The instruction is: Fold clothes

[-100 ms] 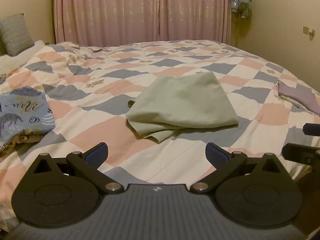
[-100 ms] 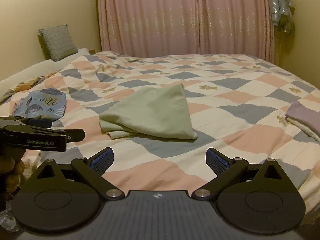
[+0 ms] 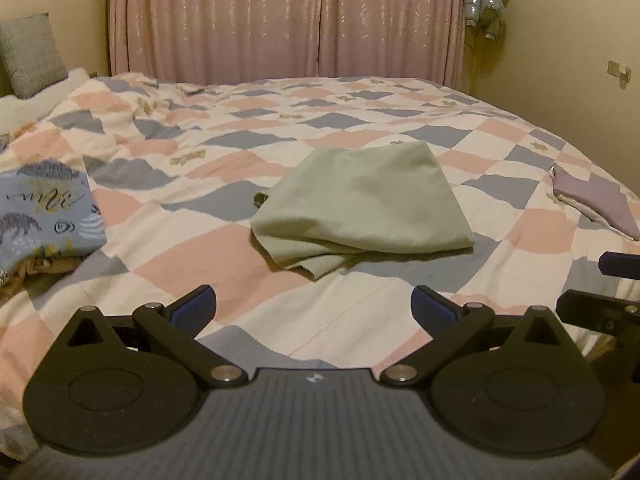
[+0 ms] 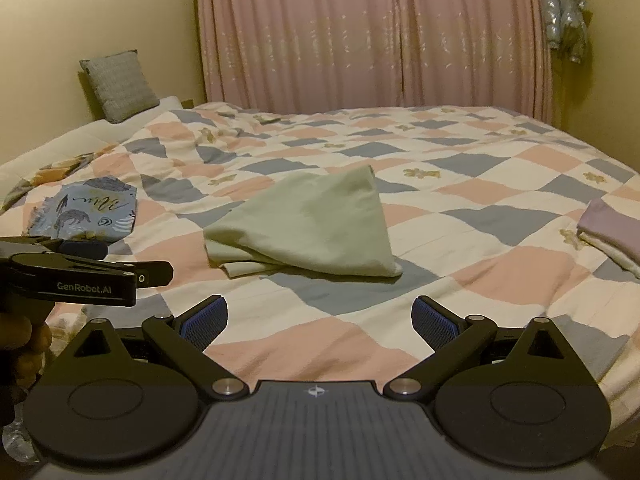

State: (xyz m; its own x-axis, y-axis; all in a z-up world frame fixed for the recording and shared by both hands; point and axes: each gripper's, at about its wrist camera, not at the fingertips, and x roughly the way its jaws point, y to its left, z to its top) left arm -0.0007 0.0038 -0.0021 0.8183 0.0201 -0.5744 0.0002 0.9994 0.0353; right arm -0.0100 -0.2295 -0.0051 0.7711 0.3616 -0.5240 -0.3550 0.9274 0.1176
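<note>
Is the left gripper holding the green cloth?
No, the left gripper is open and empty, and the green cloth lies apart from it on the bed.

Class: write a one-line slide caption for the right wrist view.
Open right gripper faces a folded green cloth on the checked quilt.

On the one bed (image 3: 224, 248) lie three clothing items: green (image 3: 360, 200), blue patterned (image 3: 44, 208), purple (image 3: 592, 200); one cushion (image 4: 118, 84).
</note>
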